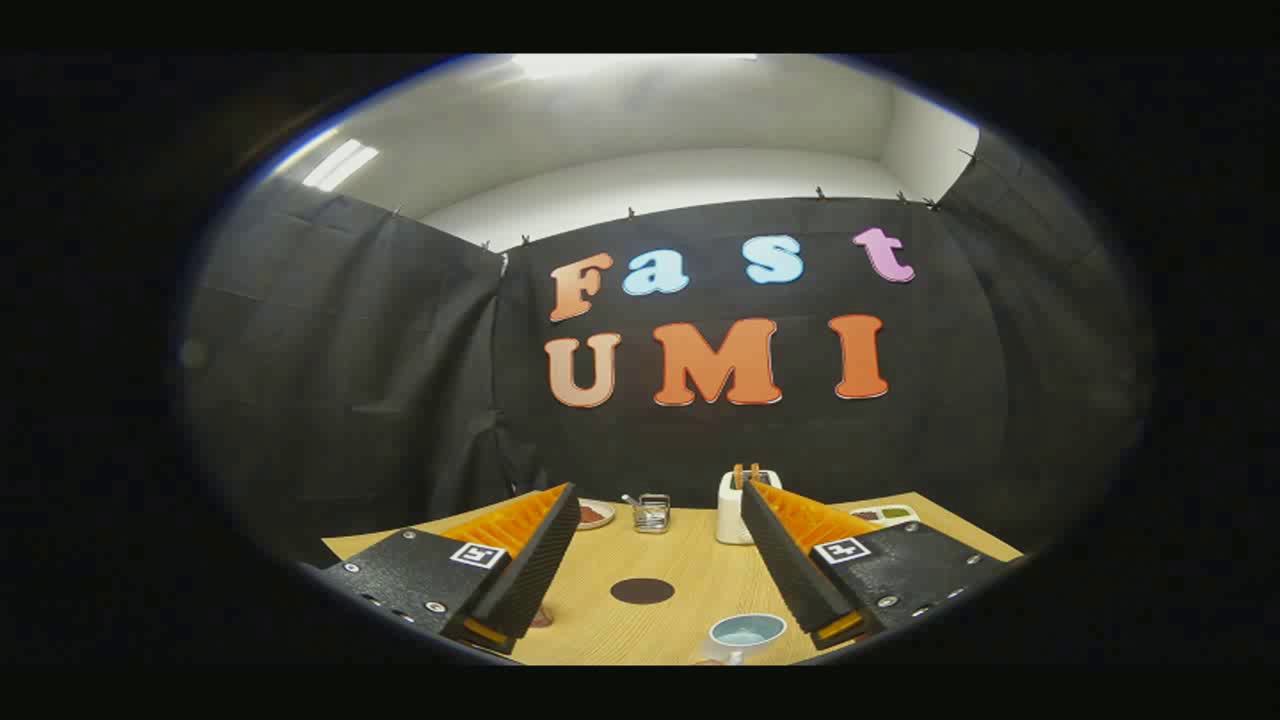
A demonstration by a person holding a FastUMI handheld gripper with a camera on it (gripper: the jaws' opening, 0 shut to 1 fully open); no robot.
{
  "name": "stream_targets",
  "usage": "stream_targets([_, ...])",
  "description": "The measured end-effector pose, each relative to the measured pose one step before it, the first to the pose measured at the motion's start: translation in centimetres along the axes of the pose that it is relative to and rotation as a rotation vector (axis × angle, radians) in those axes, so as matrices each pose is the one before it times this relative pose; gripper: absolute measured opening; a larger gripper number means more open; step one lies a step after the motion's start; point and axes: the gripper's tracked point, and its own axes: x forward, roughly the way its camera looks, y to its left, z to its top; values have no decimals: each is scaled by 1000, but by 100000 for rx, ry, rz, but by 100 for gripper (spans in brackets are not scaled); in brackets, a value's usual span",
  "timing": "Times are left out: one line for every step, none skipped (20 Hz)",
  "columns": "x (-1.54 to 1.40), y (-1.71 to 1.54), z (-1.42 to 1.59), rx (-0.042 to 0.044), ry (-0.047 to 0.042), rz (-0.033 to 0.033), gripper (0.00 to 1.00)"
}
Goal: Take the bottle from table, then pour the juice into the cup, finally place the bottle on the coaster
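The hand-held gripper has ridged fingers, square tag markers and small silver screws, fingers spread apart.

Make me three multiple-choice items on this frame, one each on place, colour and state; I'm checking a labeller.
1. Where is the coaster?
A. on the wooden table, between the fingers
B. on top of the toaster
C. inside the cup

2. What colour is the toaster?
A. red
B. white
C. green

3. How do the gripper jaws stand?
A. shut on the cup
B. shut on nothing
C. open, holding nothing

Key: 1 A, the dark disc lies on bare wood; 2 B, its body is white; 3 C, a wide gap separates the fingers, with the cup lying below them.
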Motion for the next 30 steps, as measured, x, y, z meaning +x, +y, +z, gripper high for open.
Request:
stream_targets([-63, -7, -66, -290, 20, -95, 96])
stream_targets([67, 21, -77, -320, 72, -98, 96])
stream_targets([83, 30, -52, -288, 143, 27, 96])
stream_targets([-6, 43, -94, -75, 119, 76, 96])
stream_targets([75, 163, -94, -100, 190, 404, 96])
stream_targets([-58, 141, -36, -168, 54, 173, 96])
stream_targets([68, 2, -79, -354, -55, 193, 96])
stream_targets([32, -12, 17, -418, -59, -202, 96])
stream_targets([83, -22, -59, -238, -125, -162, 96])
stream_targets([-5, 85, -33, -78, -88, 138, 96])
stream_targets([-5, 5, -56, 110, 89, -10, 96])
stream_targets([-47, 85, -14, 150, 38, 319, 96])
stream_targets([63, 98, -18, 159, 0, 115, 96])
stream_targets([-18, 11, 24, 42, 38, 236, 96])
stream_targets([-119, 35, -168, -1, -8, -17, 96])
stream_targets([-8, -59, -98, -70, 179, 3, 96])
stream_targets([126, 89, 42, -27, 40, 156, 96])
stream_targets([-32, 0, -54, -109, 88, 24, 96])
stream_targets([37, 88, -136, -225, 17, 123, 96])
stream_targets([36, 59, -233, -358, 574, -209, 96])
stream_targets([-4, -38, -306, -425, 355, -148, 96])
stream_targets([-79, 183, -151, -477, -97, 259, 96])
stream_targets([-136, 317, -178, -212, -175, 366, 96])
stream_targets([-50, 351, -245, -23, -103, 739, 96])
stream_targets([2, 266, -244, 214, 82, 610, 96])
stream_targets([21, 318, -430, 337, 481, 659, 96])
stream_targets([-8, 248, -484, 569, 771, 618, 96])
stream_targets([20, 365, -536, 680, 915, 928, 96])
stream_targets([11, 465, -531, 916, 792, 1105, 96])
stream_targets([3, 455, -508, 849, 888, 1227, 96])
